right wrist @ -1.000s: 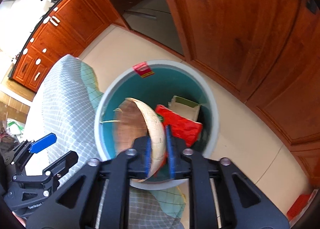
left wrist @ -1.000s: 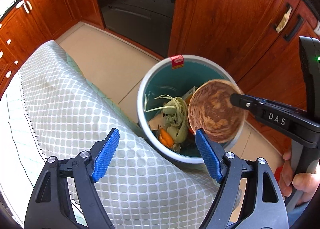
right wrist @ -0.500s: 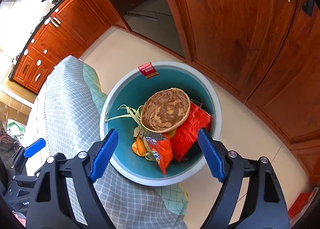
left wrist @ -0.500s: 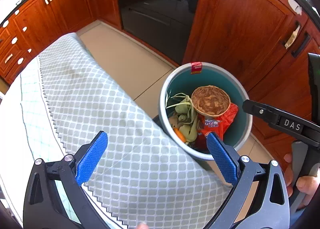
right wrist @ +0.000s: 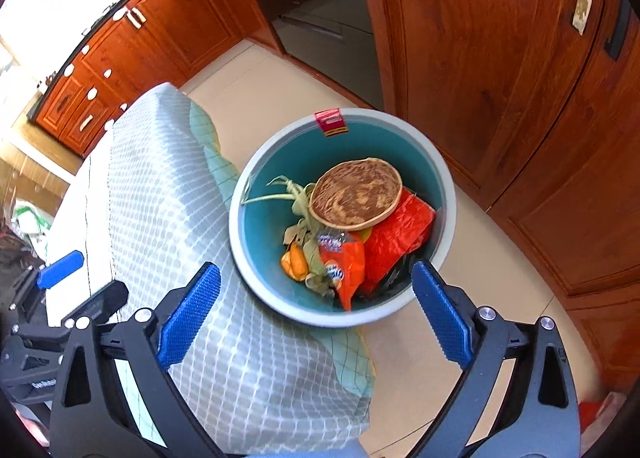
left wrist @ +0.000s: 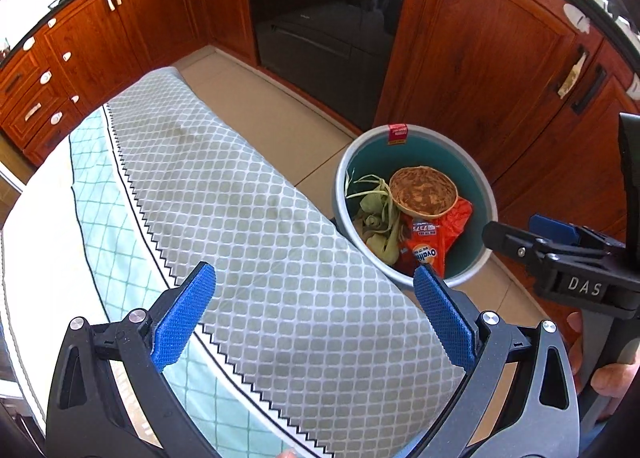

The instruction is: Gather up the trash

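The dirty paper bowl (right wrist: 355, 192) lies in the round bin (right wrist: 442, 186) on the floor, on top of red wrappers (right wrist: 394, 236). The right gripper (right wrist: 314, 308) has just opened its fingers, nothing between them. The left gripper (left wrist: 314, 316) is wide apart too, over the cloth-covered counter (left wrist: 240, 198).

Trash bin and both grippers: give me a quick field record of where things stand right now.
bin: trash bin on the floor beside the cloth-covered table
top item: dirty paper bowl, upright, lying on the red wrappers
other contents: green vegetable scraps
left gripper: open, empty, above the table
right gripper: jaws just opened, nothing between them
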A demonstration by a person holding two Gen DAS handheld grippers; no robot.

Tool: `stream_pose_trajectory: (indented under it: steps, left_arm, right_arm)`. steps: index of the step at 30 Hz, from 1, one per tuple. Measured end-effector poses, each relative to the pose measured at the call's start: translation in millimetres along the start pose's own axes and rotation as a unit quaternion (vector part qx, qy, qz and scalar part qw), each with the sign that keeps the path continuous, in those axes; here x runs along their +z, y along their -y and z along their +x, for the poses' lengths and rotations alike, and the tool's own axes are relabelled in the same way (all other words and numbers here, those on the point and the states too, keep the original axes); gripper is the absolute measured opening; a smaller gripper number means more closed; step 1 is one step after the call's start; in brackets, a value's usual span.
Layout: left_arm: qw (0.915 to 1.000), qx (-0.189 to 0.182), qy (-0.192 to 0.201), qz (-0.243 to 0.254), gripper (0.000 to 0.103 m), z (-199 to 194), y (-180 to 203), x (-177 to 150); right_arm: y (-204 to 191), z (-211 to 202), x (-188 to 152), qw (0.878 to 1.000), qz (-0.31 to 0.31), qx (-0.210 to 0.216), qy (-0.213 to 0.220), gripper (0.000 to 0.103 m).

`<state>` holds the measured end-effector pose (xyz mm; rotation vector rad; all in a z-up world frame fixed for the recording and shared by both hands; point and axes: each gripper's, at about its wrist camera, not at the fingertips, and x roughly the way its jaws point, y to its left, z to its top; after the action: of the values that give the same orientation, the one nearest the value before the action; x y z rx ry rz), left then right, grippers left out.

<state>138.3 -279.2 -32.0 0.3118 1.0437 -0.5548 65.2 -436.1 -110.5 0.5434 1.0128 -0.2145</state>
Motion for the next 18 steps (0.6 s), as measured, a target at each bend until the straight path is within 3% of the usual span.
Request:
stream_pose_trajectory:
  steps: [6,14,18]
  left_arm:
    - [0.9999,0.0,0.011,-0.012,0.099,-13.6,-7.0,-9.6]
    - [0.9995,-0.002,0.024,-0.021,0.099,-35.2,-14.1,-24.7]
    - [0.9991,0.001,0.034,-0.027,0.099,-45.5,-16.2,-31.0]
  right_arm:
    - [-14.1,-12.1,-16.1,1.0,-0.019,-0.009,-0.003,0.092]
    - [-41.4,-30.9,-38.5,0.995,-0.095,-0.036,-0.019,0.096]
    - [-55.2,-45.7,-51.1,0.99,-0.135,-0.045,0.0,0.096]
